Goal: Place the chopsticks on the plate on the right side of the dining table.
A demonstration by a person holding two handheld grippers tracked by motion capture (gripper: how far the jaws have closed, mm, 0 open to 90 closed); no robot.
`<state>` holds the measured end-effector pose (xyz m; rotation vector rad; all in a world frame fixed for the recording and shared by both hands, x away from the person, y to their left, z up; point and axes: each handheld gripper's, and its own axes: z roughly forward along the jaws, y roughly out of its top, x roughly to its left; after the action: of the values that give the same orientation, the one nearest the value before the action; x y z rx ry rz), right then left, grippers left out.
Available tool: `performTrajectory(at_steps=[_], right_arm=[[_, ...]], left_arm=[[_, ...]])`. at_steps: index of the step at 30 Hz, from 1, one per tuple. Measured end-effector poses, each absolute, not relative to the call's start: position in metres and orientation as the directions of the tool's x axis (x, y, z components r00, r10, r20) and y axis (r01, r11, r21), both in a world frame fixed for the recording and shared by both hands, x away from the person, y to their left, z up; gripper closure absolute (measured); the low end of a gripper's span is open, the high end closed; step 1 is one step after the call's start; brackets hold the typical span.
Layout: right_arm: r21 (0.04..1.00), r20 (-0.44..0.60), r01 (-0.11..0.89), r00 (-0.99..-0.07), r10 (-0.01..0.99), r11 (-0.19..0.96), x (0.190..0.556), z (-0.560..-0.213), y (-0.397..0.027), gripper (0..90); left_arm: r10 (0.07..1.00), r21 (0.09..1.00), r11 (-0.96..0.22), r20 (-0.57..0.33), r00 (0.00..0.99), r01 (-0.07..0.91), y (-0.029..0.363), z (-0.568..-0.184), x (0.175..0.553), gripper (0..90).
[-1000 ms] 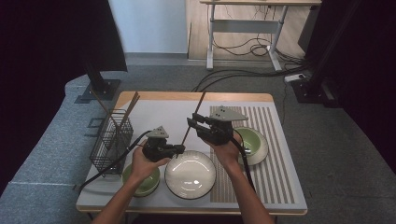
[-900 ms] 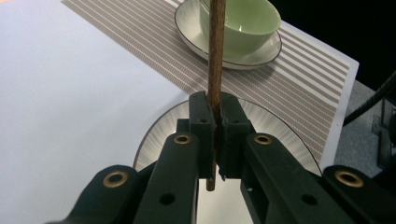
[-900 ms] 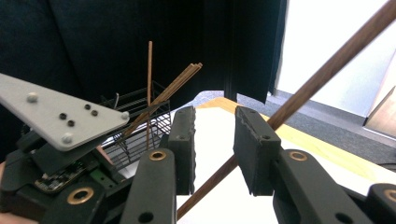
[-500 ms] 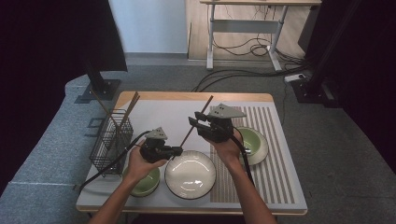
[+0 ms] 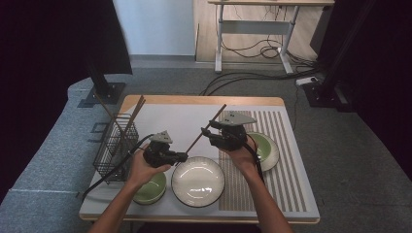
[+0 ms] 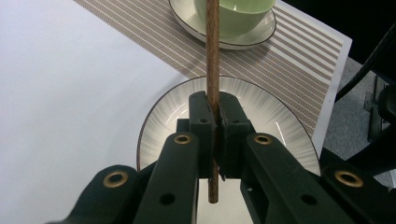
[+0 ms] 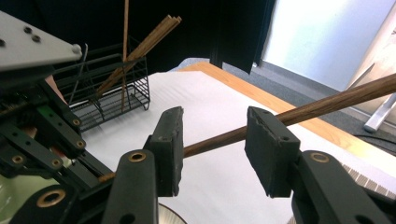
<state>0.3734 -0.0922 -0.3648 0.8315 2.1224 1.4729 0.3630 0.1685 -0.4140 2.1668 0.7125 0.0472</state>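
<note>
My left gripper [image 5: 183, 156] is shut on the near end of a brown wooden chopstick [image 5: 198, 140], which slants up and away to the right over the white tabletop. In the left gripper view the pads [image 6: 203, 109] pinch the chopstick [image 6: 212, 46] just above its butt end. My right gripper [image 5: 208, 131] straddles the same stick farther along. Its jaws have just been opening: in the right gripper view the chopstick [image 7: 327, 105] passes between the pads [image 7: 170, 140] with a gap on both sides of the right gripper [image 7: 215, 135].
A black wire basket [image 5: 114, 150] with several chopsticks [image 5: 132, 116] stands at the left edge. A white plate [image 5: 198, 194] sits at the front, a green bowl [image 5: 151, 190] to its left. Another green bowl [image 5: 265, 145] on a saucer rests on the striped mat [image 5: 286, 174].
The chopstick's far tip has swung a little to the right and down. Both hands have stayed about where they were.
</note>
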Motion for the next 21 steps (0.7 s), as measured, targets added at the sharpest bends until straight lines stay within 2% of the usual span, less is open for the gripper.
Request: performTrajectory(at_steps=[12,21], right_arm=[[0.947,0.001,0.221,-0.728,0.686,0.233,0.3742,-0.3666,-0.0918,57.5],[0.939,-0.008,0.230,-0.729,0.685,0.256,0.3767,-0.3698,-0.0906,57.4]], left_arm=[[0.491,0.707,-0.520,-0.210,0.845,0.478,0.1659,-0.4174,0.3638,86.3],[0.471,0.708,-0.538,-0.197,0.860,0.457,0.1661,-0.4180,0.3617,86.3]])
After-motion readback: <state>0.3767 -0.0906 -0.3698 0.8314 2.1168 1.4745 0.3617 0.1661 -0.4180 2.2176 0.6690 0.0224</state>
